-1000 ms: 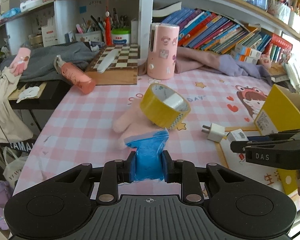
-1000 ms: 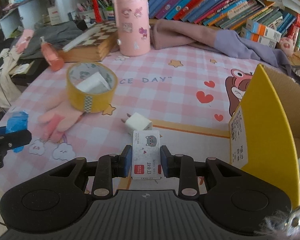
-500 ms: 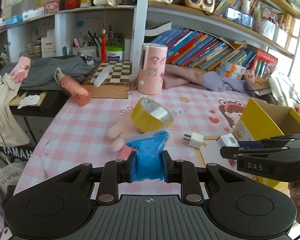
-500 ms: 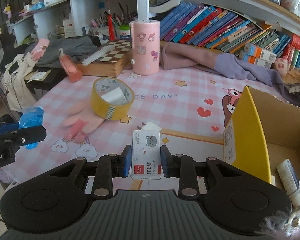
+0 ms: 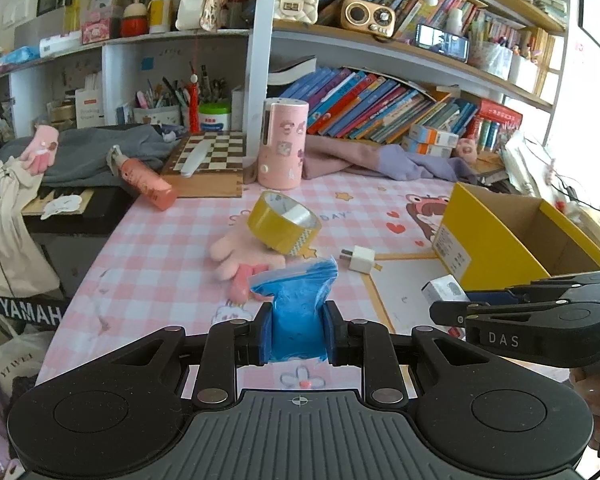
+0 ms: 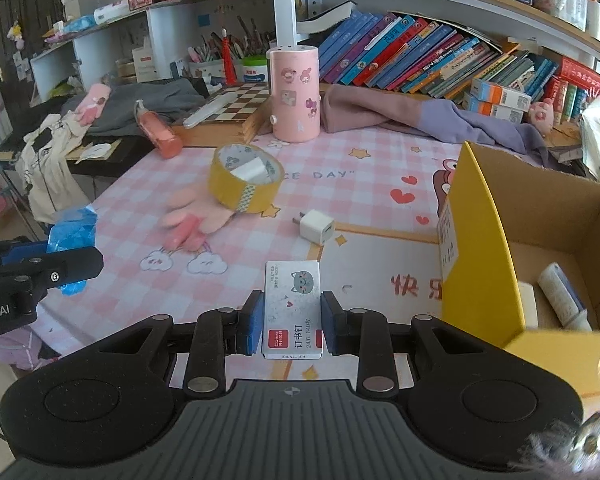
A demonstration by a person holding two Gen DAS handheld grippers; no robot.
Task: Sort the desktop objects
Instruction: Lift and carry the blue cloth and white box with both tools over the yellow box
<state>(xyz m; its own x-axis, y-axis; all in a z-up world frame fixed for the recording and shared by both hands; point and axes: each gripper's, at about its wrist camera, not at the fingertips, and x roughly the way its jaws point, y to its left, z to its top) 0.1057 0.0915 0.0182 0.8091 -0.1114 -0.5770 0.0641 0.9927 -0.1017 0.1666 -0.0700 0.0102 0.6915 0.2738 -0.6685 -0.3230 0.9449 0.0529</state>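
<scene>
My left gripper (image 5: 296, 334) is shut on a crumpled blue plastic packet (image 5: 298, 312) and holds it above the desk's near edge. My right gripper (image 6: 292, 330) is shut on a small white staple box (image 6: 293, 308) with a cat drawing, held above the desk just left of the yellow cardboard box (image 6: 476, 248). The right gripper also shows in the left wrist view (image 5: 452, 312), and the left gripper shows in the right wrist view (image 6: 72, 258). A yellow tape roll (image 5: 284, 222), a pink glove (image 5: 240, 258) and a white charger plug (image 5: 360, 259) lie on the pink checked desk mat.
The yellow box holds a white tube (image 6: 560, 296) and another white item. A pink cylinder (image 5: 282, 144), a chessboard box (image 5: 212, 164), an orange-pink spray bottle (image 5: 144, 178) and a purple garment (image 5: 384, 160) stand along the back, under shelves of books.
Both grippers have risen and drawn back from the desk with their objects held. The view is wider and the yellow box's inside now shows.
</scene>
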